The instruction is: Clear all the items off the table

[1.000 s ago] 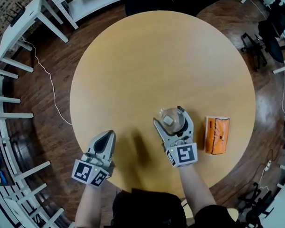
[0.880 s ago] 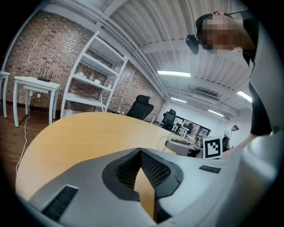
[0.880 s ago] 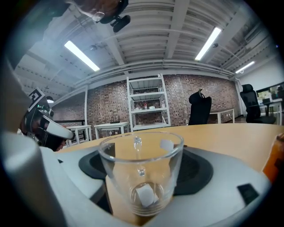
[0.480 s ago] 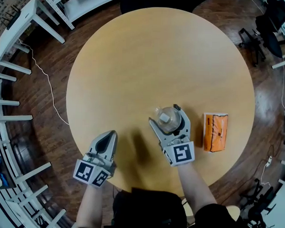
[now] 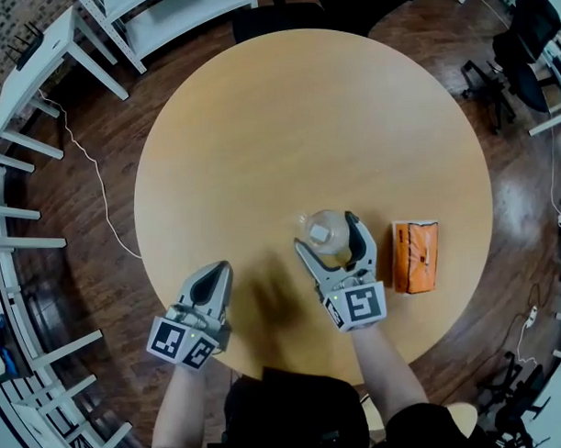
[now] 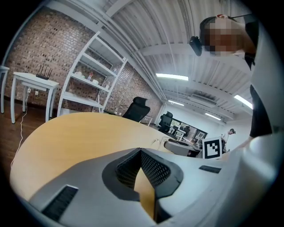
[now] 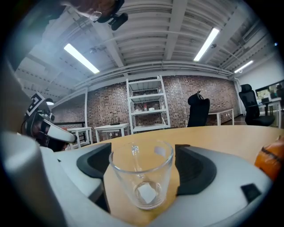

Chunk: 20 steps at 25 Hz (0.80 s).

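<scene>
Table (image 5: 265, 126) is showing smooth matt wood. Tumbler (image 5: 324, 231) is gleaming, clear glass; orange packet (image 5: 414, 257) is shining, plastic film.

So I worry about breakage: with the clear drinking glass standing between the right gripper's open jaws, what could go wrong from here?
The jaws of the right gripper have just been opening and stand apart around the clear drinking glass: a nudge from either jaw could tip it on the round wooden table. The glass might slip from a shallow or off-centre grip. The orange packet lies close beside it; a swing could knock it.
</scene>
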Motion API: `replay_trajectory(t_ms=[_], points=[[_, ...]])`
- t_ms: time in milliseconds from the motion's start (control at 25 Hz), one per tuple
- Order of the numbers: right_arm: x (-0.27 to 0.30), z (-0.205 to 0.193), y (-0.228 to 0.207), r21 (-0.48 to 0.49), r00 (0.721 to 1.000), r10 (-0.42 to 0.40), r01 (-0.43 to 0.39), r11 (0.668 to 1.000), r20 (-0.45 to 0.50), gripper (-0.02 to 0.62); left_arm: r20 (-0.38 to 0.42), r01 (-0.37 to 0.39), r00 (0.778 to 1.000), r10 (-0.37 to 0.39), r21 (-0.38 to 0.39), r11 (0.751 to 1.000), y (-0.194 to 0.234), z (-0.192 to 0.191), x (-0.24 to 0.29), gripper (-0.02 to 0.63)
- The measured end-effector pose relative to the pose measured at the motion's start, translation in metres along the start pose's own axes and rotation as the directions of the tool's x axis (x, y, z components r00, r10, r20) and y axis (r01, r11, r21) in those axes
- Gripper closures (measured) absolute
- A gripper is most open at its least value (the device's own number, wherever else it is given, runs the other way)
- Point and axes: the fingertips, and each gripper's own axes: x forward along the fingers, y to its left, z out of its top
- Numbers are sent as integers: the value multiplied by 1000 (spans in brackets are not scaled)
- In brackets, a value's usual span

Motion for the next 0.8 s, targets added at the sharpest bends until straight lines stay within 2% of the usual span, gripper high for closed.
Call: replay_trajectory(t_ms=[240, 480, 720, 800], points=[[-20, 35, 3, -30, 997, -37, 39, 999, 61, 136, 27, 51, 998, -51, 8, 999, -10, 13, -8, 604], [-61, 78, 16, -36, 986, -107, 113, 993, 124, 137, 59, 106, 993, -107, 11, 994, -17, 38, -33, 604], [-118, 137, 35, -1, 954, -197, 202, 979, 225, 138, 113, 186, 975, -191, 53, 981, -31, 88, -49, 604], [-133, 160, 38, 8, 935, -220, 227, 974, 279, 189, 133, 229, 962, -238, 77, 970, -40, 106, -43, 604]])
